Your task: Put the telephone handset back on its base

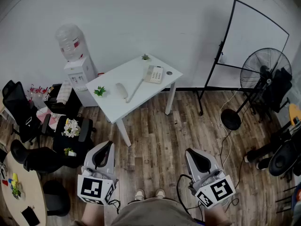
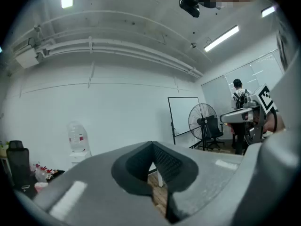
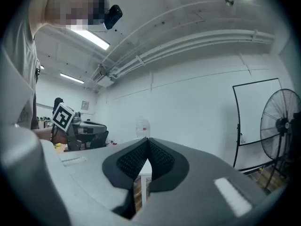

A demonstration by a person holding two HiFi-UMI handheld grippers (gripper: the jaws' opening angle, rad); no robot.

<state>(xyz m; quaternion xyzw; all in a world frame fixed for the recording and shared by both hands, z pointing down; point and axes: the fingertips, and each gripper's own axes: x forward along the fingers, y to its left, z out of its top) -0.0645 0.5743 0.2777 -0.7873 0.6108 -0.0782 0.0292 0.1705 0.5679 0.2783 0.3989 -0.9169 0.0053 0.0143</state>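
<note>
A white table (image 1: 113, 108) stands across the room near the far wall. On it lies a pale telephone handset (image 1: 122, 90), left of its beige base (image 1: 154, 74), with a cord running between them. My left gripper (image 1: 104, 148) and right gripper (image 1: 197, 155) hang low over the wood floor, well short of the table, held level. Both are shut with nothing between the jaws. The left gripper view shows the closed jaw tips (image 2: 151, 146); so does the right gripper view (image 3: 147, 140), with a table leg behind.
A water dispenser (image 1: 76, 69) stands left of the table. Black office chairs (image 1: 21, 112) and a low black stand with flowers (image 1: 72, 128) crowd the left. A whiteboard (image 1: 256, 36), a floor fan (image 1: 263, 72) and floor cables (image 1: 230, 135) are on the right. Two small plants (image 1: 99, 91) sit on the table.
</note>
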